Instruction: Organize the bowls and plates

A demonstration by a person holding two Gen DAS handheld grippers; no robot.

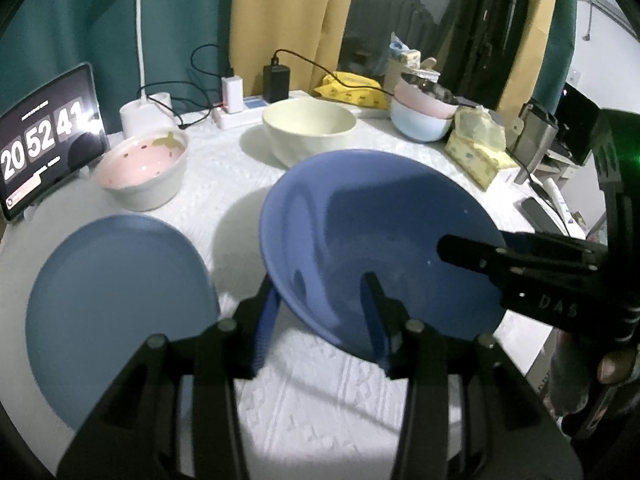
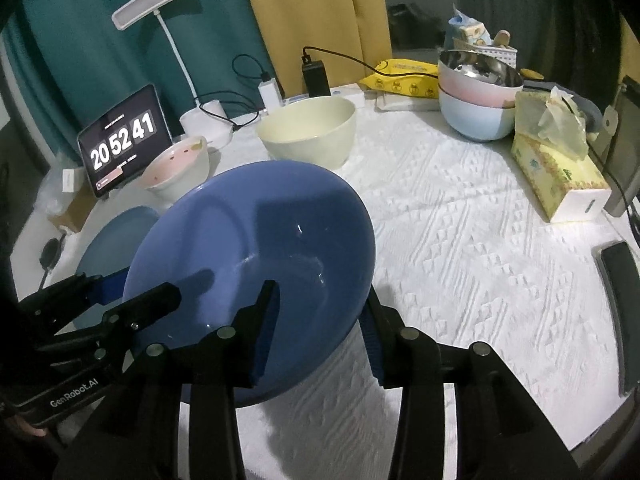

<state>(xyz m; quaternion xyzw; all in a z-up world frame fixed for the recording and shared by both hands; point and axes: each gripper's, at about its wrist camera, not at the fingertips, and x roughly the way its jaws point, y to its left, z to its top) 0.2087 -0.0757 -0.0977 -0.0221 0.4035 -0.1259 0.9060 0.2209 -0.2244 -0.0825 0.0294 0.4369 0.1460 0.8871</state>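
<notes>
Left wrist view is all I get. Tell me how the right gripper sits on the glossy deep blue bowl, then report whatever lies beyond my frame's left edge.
Observer: The right gripper straddles the near rim of the glossy deep blue bowl. One of its jaws is inside the wall and the other outside, with slack between them, so it is not clamped.
Operator: Now the left edge, past the clock display.
Observer: Left of the black tablet showing a clock, a small white box stands beside a brown cardboard carton.
Operator: Check the stacked bowls as well.
Observer: The pink bowl, nested on top of the pale blue bowl, has a shiny steel lining.
</notes>
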